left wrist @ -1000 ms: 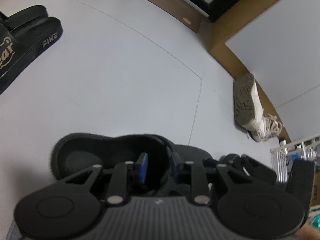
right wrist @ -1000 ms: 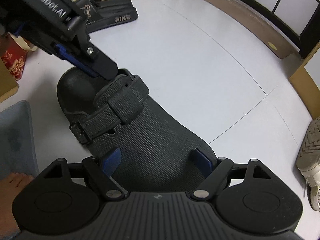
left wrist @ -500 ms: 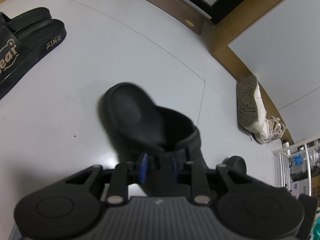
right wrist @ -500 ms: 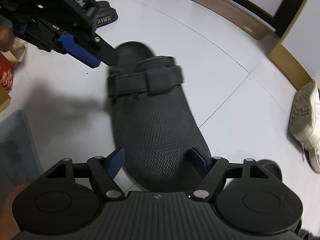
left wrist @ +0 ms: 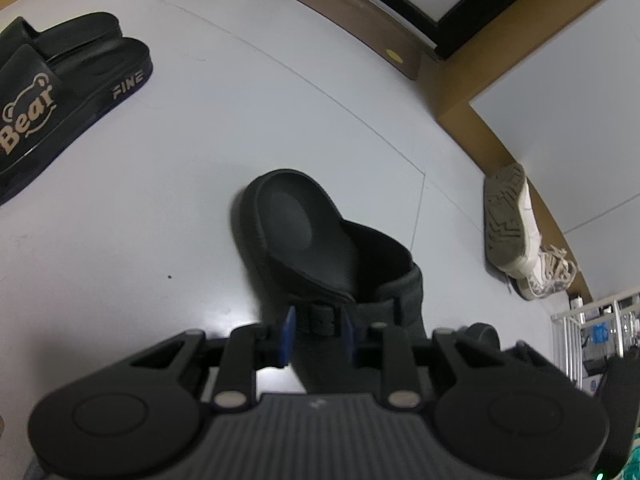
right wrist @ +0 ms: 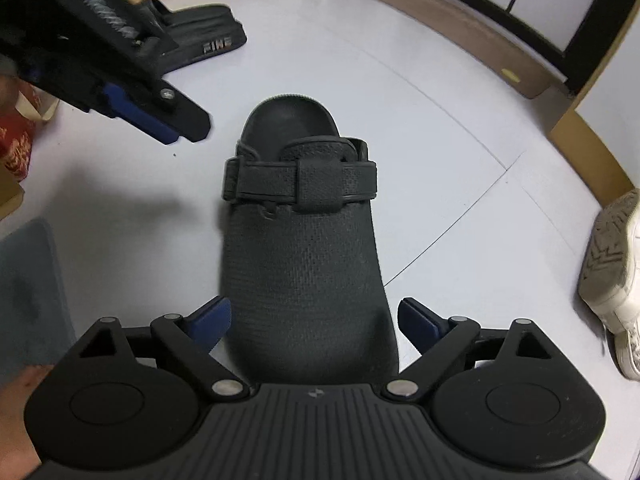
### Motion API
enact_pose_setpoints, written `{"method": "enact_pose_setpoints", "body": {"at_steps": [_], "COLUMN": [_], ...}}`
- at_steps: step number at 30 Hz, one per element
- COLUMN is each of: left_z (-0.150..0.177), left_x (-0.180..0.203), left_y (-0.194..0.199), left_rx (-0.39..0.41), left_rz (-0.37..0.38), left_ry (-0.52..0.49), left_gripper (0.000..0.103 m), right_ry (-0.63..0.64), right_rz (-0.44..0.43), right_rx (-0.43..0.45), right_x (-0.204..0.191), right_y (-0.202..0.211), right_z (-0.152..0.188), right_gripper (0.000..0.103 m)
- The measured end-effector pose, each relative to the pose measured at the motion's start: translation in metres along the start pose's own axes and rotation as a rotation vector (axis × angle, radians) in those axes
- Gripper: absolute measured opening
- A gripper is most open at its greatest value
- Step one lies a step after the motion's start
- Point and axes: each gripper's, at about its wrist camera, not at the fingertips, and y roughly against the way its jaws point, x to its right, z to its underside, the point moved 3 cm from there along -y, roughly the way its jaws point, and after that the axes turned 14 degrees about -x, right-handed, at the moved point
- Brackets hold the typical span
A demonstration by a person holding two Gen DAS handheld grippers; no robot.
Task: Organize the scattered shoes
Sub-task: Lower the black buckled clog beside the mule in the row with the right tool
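A black clog (right wrist: 304,264) with a strap across its top points heel-away from me on the white floor (right wrist: 420,128). My right gripper (right wrist: 314,316) has its blue pads pressed against both sides of the toe. My left gripper (right wrist: 188,128) hovers up and to the left of the heel, apart from the shoe. In the left wrist view the left gripper (left wrist: 317,334) keeps only a narrow gap, and the clog (left wrist: 304,232) shows through it from behind. Whether the clog rests on the floor or hangs just above it is unclear.
A pair of black "Bear" slides (left wrist: 68,92) lies at the far left, also visible as the slides (right wrist: 200,36). A white sneaker (right wrist: 612,264) lies on its side by the right wall. There is a brown mat (right wrist: 460,36) ahead, a grey rug (right wrist: 28,292) and a red bag (right wrist: 16,144) at left.
The clog has swung from slanting left to pointing straight ahead between the right pads. The left gripper came off its heel opening and now hangs apart from it.
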Motion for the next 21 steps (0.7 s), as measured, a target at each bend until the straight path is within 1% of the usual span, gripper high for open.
{"method": "enact_pose_setpoints", "body": {"at_steps": [4,7,9,11,17,21], "left_z": [-0.001,-0.001,0.000,0.000,0.000,0.001], "left_x": [-0.001,-0.001,-0.002,-0.003,-0.004,-0.002], "left_y": [0.000,0.000,-0.001,-0.002,-0.001,-0.002], "left_rx": [0.001,0.001,0.000,-0.004,-0.006,-0.009], "left_rz": [0.005,0.012,0.014,0.014,0.015,0.019], "left_ry": [0.006,0.005,0.008,0.010,0.011,0.009], "left_gripper": [0.026,0.026,0.026,0.026,0.026,0.026], "right_ry": [0.015,0.003,-0.037,-0.098,-0.282,-0.365], "right_rz": [-0.039,-0.079,-0.088,-0.086,-0.066,-0.049], "right_rx": [-0.003,-0.012,-0.033,-0.035,-0.043,-0.056], "right_x": [0.014,0.016,0.017,0.017,0.010,0.007], "right_y": [-0.011,-0.020,-0.027,-0.028,-0.023,-0.023], "right_z": [-0.019,-0.029,-0.031,-0.029,-0.019,-0.010], "right_gripper": [0.094,0.094,0.089,0.088,0.085,0.085]}}
